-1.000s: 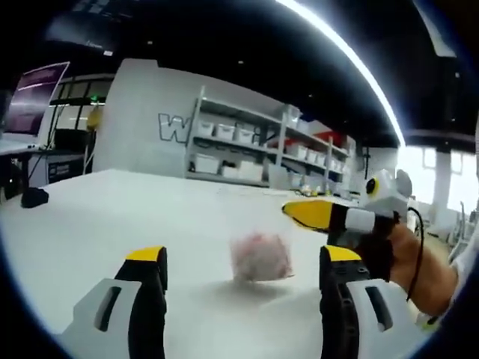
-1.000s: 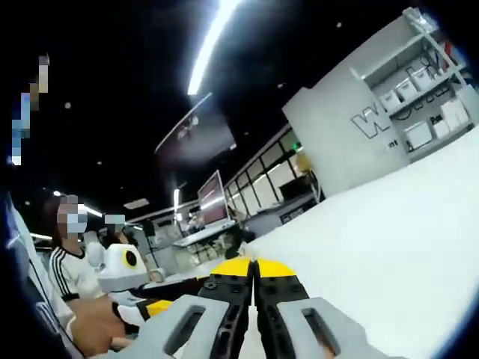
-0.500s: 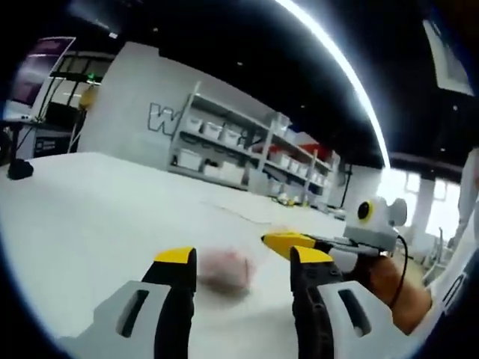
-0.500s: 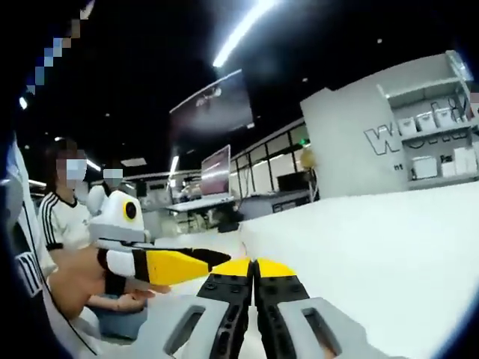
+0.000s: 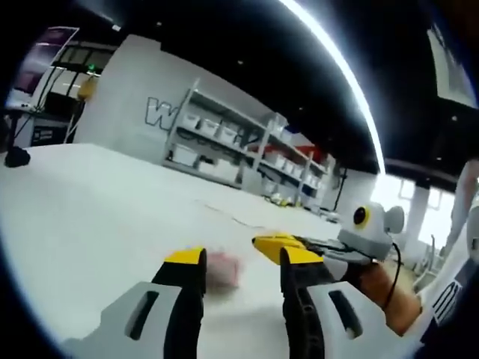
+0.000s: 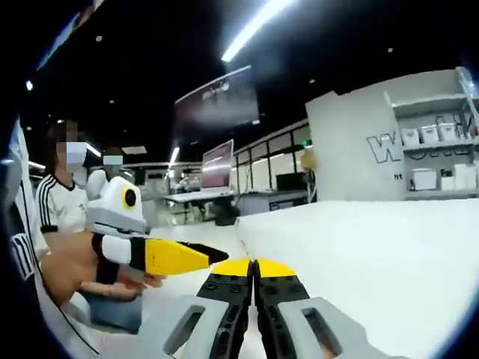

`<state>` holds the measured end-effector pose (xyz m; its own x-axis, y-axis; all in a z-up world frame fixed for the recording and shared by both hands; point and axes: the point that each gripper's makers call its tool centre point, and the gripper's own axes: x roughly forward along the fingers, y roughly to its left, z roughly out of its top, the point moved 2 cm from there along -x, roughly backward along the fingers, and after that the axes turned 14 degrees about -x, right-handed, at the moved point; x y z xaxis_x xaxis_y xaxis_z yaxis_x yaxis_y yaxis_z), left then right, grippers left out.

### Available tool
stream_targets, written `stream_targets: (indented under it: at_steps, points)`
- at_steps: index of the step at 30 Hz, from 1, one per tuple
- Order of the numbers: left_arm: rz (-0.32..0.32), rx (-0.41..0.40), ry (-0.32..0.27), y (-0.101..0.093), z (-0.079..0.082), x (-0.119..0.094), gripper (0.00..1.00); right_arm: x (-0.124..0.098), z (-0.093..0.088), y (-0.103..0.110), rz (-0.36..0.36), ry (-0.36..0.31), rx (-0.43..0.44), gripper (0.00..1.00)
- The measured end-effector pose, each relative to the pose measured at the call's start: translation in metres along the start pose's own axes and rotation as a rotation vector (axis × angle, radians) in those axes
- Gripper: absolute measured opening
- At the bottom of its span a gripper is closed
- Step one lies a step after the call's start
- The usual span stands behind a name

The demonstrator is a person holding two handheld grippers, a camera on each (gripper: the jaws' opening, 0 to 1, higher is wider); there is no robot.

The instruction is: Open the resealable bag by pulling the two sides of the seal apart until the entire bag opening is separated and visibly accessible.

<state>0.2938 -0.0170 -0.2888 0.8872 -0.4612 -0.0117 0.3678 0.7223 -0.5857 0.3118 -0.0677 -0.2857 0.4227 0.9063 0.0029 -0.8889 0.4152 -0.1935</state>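
On white table (image 5: 90, 202), bag (image 5: 223, 269) lies just past left gripper (image 5: 241, 262), between its yellow tips; jaws narrowly apart, not gripping. Bag looks pinkish, crumpled, blurred; seal can't be made out. Right gripper (image 6: 254, 268) jaws pressed together, holding nothing, w/ tips beside left gripper's tip.

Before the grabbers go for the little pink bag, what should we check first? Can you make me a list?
1. Bag on the white table: ok, blurry though.
2. Left gripper open enough: ok, the bag shows between its fingers.
3. Right gripper open: not ok, its fingers are pressed together.
4. Right gripper near the bag: ok, its yellow tip is beside it.
5. Where the seal is: cannot tell.
6. Bag already held: not ok, nothing grips it.
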Motion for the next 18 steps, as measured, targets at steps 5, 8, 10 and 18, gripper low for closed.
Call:
stream_targets:
  at_steps: [5,8,10,18]
  points:
    - [-0.029,-0.041,-0.021,-0.002,0.002,0.000,0.24,-0.001,-0.001,0.002,0.000,0.009,-0.040,0.00]
    - [-0.051,-0.050,-0.046,-0.005,0.005,-0.001,0.20,-0.001,-0.004,0.003,-0.001,0.019,-0.058,0.00]
    - [-0.058,-0.082,-0.054,-0.004,0.005,-0.001,0.17,-0.002,-0.006,0.005,0.000,0.026,-0.071,0.00]
    - [-0.060,-0.183,-0.052,0.002,0.003,-0.001,0.16,-0.004,-0.010,0.006,0.004,0.040,-0.076,0.00]
